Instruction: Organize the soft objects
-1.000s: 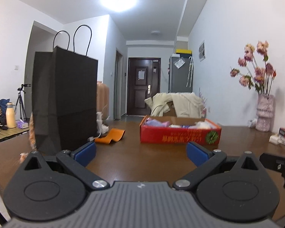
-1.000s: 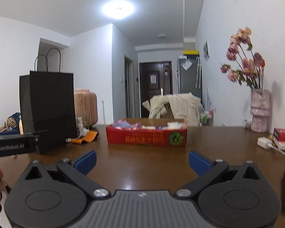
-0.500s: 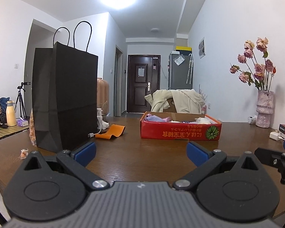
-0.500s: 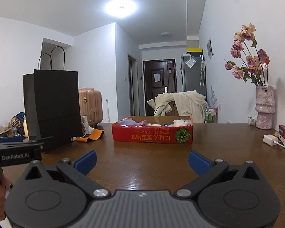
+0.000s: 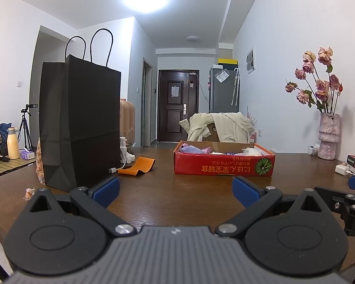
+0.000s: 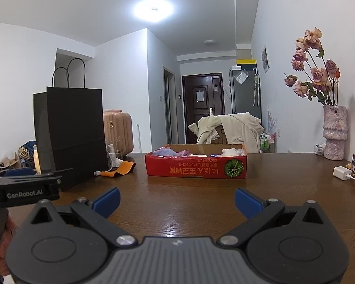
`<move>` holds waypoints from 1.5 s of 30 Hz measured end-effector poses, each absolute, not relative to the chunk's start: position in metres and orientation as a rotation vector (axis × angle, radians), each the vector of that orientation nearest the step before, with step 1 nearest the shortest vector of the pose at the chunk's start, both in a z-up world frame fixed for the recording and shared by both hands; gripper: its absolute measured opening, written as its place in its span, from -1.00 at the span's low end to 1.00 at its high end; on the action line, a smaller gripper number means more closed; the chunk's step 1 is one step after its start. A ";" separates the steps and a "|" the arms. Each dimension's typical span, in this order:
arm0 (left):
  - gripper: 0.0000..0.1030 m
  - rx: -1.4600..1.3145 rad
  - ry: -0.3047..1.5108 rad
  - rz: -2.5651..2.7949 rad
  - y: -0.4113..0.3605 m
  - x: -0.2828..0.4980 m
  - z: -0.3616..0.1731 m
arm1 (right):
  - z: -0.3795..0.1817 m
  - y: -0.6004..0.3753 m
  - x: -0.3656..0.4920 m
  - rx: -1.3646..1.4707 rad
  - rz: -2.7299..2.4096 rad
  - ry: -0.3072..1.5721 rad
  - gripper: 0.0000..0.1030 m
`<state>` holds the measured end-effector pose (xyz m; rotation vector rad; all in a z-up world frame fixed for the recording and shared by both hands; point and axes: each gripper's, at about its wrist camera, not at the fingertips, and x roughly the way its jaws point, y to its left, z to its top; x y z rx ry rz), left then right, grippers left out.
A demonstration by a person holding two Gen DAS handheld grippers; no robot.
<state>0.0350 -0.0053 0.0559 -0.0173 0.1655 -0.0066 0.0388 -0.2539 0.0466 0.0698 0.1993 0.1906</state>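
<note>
Right wrist view: shallow red cardboard box (image 6: 196, 168) of soft stuff sits dead ahead.

My right gripper (image 6: 176, 200) and left gripper (image 5: 175, 190) both gape wide, empty; box lies crosswise, slightly nearer my right.

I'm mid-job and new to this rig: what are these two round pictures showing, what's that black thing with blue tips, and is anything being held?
Each picture comes from a fisheye camera mounted on a hand-held gripper, looking forward along its two blue-tipped fingers. One shows the left gripper, the other the right gripper. Both are open and hold nothing. They hover low over a brown wooden table. On it stand a tall black paper bag, a red cardboard box with soft items inside, and an orange strip between them. A vase of flowers stands far right.
</note>
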 end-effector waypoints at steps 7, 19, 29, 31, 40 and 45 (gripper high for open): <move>1.00 -0.017 0.165 -0.007 -0.006 0.035 0.056 | 0.045 -0.254 0.038 0.066 0.188 0.200 1.00; 1.00 -0.020 0.169 -0.009 -0.006 0.036 0.056 | 0.044 -0.253 0.037 0.066 0.173 0.200 1.00; 1.00 -0.019 0.175 -0.013 -0.004 0.038 0.054 | 0.045 -0.253 0.038 0.061 0.183 0.208 1.00; 1.00 -0.021 0.173 -0.012 -0.004 0.038 0.054 | 0.045 -0.253 0.038 0.064 0.183 0.205 1.00; 1.00 -0.017 0.175 -0.022 -0.004 0.037 0.054 | 0.044 -0.254 0.037 0.062 0.181 0.205 1.00; 1.00 -0.019 0.176 -0.021 -0.003 0.037 0.055 | 0.044 -0.254 0.037 0.062 0.180 0.206 1.00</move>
